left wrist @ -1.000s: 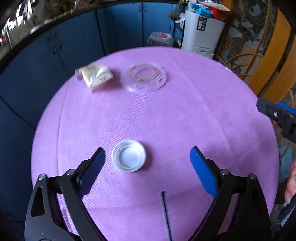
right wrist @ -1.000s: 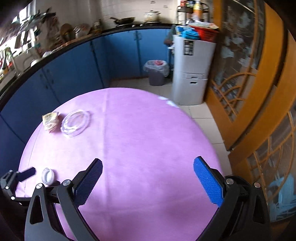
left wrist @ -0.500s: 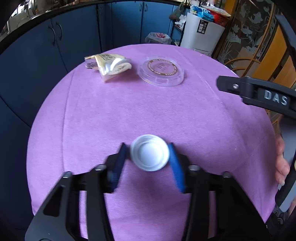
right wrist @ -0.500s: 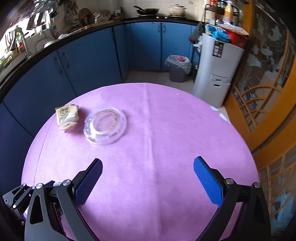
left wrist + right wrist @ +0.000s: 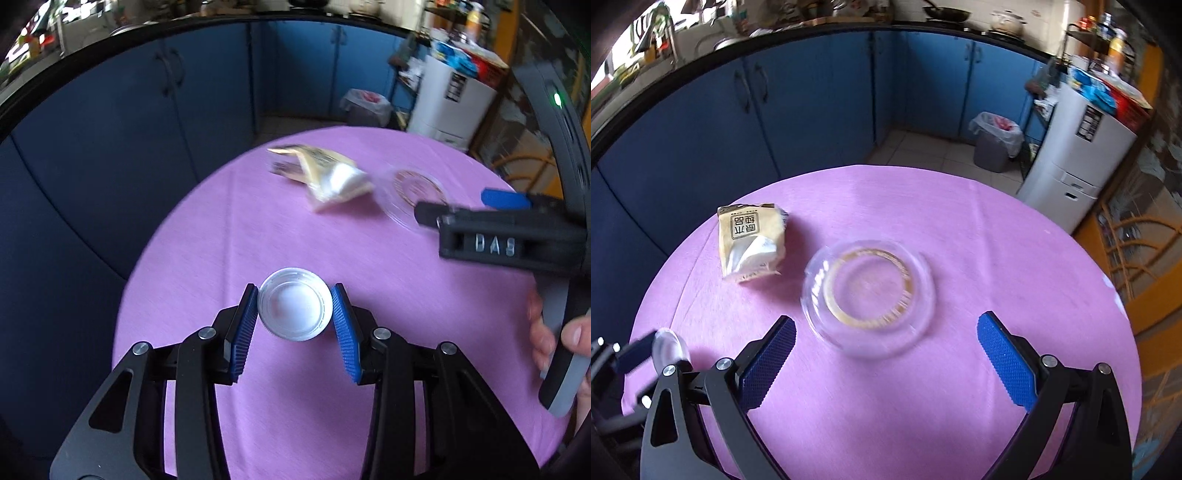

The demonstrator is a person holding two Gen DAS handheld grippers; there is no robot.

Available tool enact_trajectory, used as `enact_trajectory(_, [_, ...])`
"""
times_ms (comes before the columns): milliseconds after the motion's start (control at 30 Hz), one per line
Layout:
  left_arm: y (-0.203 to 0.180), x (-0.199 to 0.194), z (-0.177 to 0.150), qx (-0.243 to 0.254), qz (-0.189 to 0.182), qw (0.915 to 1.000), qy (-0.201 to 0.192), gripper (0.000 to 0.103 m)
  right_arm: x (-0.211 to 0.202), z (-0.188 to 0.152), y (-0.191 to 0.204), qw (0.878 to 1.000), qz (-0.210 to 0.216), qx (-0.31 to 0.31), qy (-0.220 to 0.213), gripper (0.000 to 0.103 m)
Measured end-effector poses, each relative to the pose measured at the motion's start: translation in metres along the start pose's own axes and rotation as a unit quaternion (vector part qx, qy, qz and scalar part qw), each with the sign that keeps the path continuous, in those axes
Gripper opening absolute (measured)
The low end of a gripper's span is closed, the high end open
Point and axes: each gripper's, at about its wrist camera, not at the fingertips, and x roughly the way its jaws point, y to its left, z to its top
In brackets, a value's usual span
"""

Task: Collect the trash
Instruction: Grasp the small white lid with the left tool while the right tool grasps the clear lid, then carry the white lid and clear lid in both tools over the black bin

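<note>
My left gripper point(image 5: 294, 309) is shut on a small white plastic lid point(image 5: 293, 308), its blue pads pressed to both sides of the rim, above the purple round table point(image 5: 369, 387). That lid point(image 5: 669, 348) also shows at the far left of the right wrist view, in the left gripper's fingers. My right gripper point(image 5: 885, 350) stands open just short of a clear round plastic lid point(image 5: 868, 295) with a gold ring, nothing between its fingers. A crumpled yellow snack wrapper point(image 5: 750, 240) lies left of the clear lid. The wrapper point(image 5: 328, 177) and clear lid point(image 5: 406, 192) sit far on the table.
A lined grey trash bin point(image 5: 995, 142) stands on the floor beyond the table, beside a white cabinet point(image 5: 1078, 155). Blue kitchen cupboards point(image 5: 812, 103) curve around behind. A hand point(image 5: 561, 343) holds the right gripper's handle at the right edge of the left wrist view.
My left gripper closed on the white lid and carries it. My right gripper, still open, moved left and forward until the clear lid lay just ahead of its fingers.
</note>
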Motion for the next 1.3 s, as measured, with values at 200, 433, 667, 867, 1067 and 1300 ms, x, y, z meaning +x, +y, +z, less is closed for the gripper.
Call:
enact_trajectory(200, [0.020, 0.010, 0.020, -0.025, 0.014, 0.9995, -0.008, 0.042, 0.018, 0.010, 0.011, 1.000, 0.004, -0.009, 0.013, 0.096])
enact_trajectory(433, [0.025, 0.017, 0.026, -0.037, 0.014, 0.9992, -0.006, 0.042, 0.016, 0.007, 0.011, 1.000, 0.001, -0.004, 0.001, 0.083])
enact_trajectory(667, [0.002, 0.003, 0.025, -0.017, 0.005, 0.9997, -0.013, 0.042, -0.020, -0.014, -0.001, 1.000, -0.011, 0.000, -0.028, 0.083])
enact_trajectory(867, [-0.051, -0.013, 0.028, 0.030, -0.016, 0.9991, -0.026, 0.042, -0.058, -0.042, -0.043, 0.998, -0.028, 0.036, -0.041, 0.083])
enact_trajectory(1067, [-0.116, -0.028, 0.032, 0.080, -0.048, 0.9949, -0.036, 0.042, -0.097, -0.078, -0.100, 0.993, -0.058, 0.084, -0.054, 0.083])
enact_trajectory(1300, [-0.200, -0.040, 0.023, 0.142, -0.091, 0.9852, -0.032, 0.042, -0.135, -0.127, -0.168, 0.982, -0.095, 0.147, -0.066, 0.083])
